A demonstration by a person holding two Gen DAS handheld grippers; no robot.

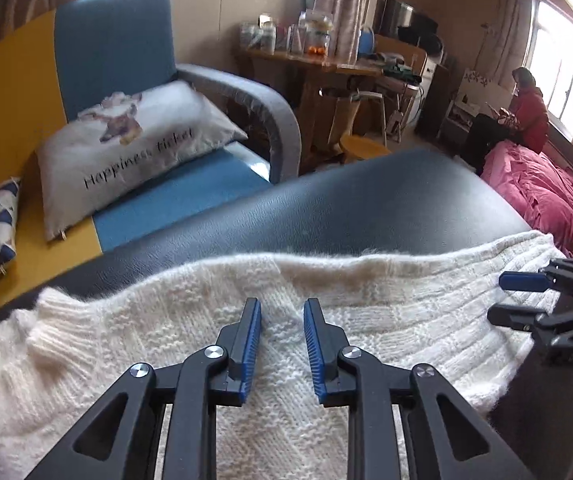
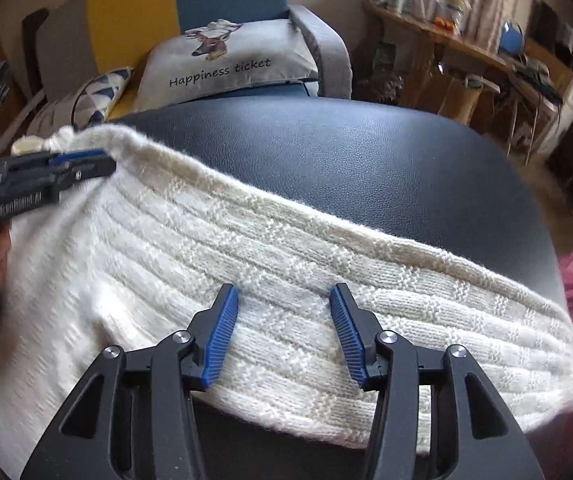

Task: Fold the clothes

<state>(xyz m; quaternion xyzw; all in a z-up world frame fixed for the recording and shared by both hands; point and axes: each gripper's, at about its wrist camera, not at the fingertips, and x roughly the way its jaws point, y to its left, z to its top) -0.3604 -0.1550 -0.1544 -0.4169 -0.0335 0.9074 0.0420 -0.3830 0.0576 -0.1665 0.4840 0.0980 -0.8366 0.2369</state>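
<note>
hovering over the folded cream sweater (image 2: 270, 264), right claw (image 2: 284, 300) gapes empty; left claw (image 1: 282, 312), narrowly parted, grips nothing, leaving the fold settled.

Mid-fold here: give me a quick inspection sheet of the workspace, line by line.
Surface: dark padded leather top, bare beyond the garment.
Job's things: one cream knit sweater lying across it, its ribbed cuff at one end.
Clutter: nothing seen on the surface.
Grippers: left gripper and right gripper over the sweater, jaws apart, nothing pinched in these views.
Cables: nothing seen.
Surroundings: blue-and-yellow sofa with a printed pillow, pink bedding, crowded wooden desk, a person seated by the window.
</note>
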